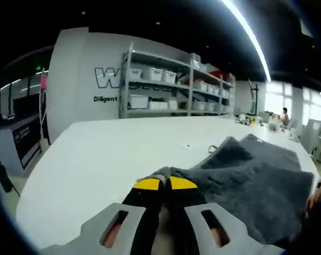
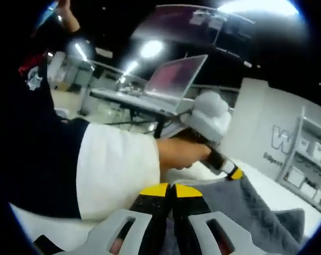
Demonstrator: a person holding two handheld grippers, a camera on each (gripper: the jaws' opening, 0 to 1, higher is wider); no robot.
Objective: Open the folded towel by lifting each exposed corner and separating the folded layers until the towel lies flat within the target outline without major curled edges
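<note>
The left gripper [image 1: 165, 182] and right gripper [image 2: 171, 189] are both pinching the grey towel [image 1: 256, 183] at the table [image 1: 107, 159] edge.

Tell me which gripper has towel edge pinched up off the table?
The left gripper, seen in the right gripper view, lifts the grey towel edge. The right gripper sits shut over it, grip unclear.

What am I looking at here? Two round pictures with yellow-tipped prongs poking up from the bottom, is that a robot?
No robot: a person holds a two-jaw gripper in each hand, each carrying a camera. In the left gripper view, the left gripper is shut on the edge of a grey towel lying on a white table; shelves with bins stand behind. In the right gripper view, the right gripper looks shut at the towel, and the person's hand holds the left gripper. A laptop sits behind.
</note>
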